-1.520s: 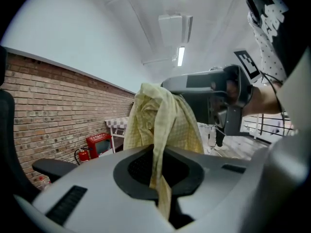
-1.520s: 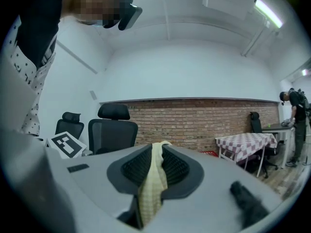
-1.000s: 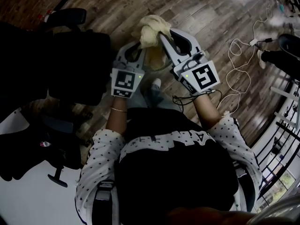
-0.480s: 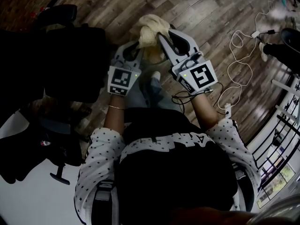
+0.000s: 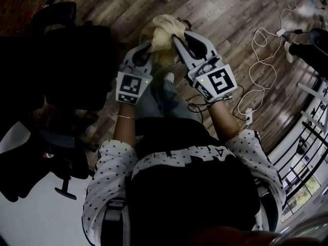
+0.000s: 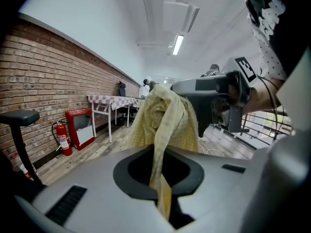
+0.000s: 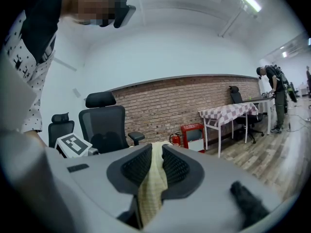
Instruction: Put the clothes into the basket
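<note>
Standing over the person's shoulder, nearest are the two forearms reaching out toward 12 o'clock, each carrying its tool. The left gripper [image 5: 146, 49] has its fingers [image 6: 92, 188] pinched shut on a thin fold of the yellow cloth [image 5: 162, 28]; the fabric runs up out of the slot and balloons above it. The right gripper [image 5: 180, 37] sits at about 2 o'clock from the left one, tips nearly meeting it, and its ribbed fingers [image 7: 135, 165] stand narrow, clamped on another strip of the same cloth. So the garment hangs bunched between the two tools, off the wooden floor [image 5: 225, 14], just past the person's knees.

Beyond it, a black office chair [image 5: 77, 60] stands at 9 o'clock and a white cable [image 5: 281, 33] trails across the boards at 2 o'clock. I can't make out the basket from here; the bundle hides whatever lies under it.

This looks like the carry-and-lower stage. Doing it well, to my eye, means holding both pinches firm and level so neither end slips, bringing the bundle squarely over the basket's mouth, and only then letting go, both sides together, with no loose tail draped over the rim.
</note>
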{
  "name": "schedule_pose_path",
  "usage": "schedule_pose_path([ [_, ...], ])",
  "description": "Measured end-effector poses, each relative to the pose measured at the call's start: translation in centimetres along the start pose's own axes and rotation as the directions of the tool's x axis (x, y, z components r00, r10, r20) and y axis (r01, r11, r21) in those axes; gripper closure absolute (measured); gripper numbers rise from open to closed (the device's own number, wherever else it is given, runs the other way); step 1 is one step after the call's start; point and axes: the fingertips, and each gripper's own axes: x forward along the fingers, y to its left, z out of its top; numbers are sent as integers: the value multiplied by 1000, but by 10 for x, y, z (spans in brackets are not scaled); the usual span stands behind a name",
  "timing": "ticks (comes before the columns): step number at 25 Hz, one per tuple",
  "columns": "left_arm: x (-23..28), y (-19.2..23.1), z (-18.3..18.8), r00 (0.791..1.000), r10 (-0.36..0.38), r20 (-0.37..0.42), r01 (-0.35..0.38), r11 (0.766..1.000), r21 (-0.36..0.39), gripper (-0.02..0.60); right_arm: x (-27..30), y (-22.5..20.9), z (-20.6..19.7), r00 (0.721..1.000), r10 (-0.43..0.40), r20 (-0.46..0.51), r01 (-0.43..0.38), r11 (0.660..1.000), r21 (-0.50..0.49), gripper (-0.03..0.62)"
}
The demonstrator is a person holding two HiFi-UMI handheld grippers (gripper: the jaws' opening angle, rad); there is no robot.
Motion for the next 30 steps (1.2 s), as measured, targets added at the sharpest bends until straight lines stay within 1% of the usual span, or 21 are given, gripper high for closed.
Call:
schedule_pose_path([
  [7, 6, 3, -13, 1000, 20, -9, -20, 1000, -13, 560, 5, -4, -16, 1000, 5, -12, -5, 1000, 8, 524],
  [12, 4, -2, -13, 1000, 8, -19, -7, 1000, 17, 560, 4, -6, -16, 1000, -2, -9, 3, 1000, 16, 523],
  [16, 6, -4, -14, 1000, 1, -15, -1, 1000, -12, 560, 4, -12, -19, 1000, -8, -8, 8, 999, 36, 524],
  [20, 6, -8, -23, 999, -21, -46, 21, 1000, 0, 560, 5, -16, -29, 1000, -17, -23, 18, 998, 59, 523],
  [23, 6, -9, -27, 999, -22, -48, 21, 999, -24, 560, 3, -20, -35, 999, -25, -22, 27, 996, 85, 523],
  [26, 8, -8, -29, 999, -25, -46, 24, 999, -28, 560, 3, -22, -38, 999, -33, -16, 35, 994, 106, 523],
  [30, 12, -6, -36, 998, -24, -60, 21, 999, -43, 558, 5, -22, -47, 999, -21, -27, 23, 994, 111, 523],
])
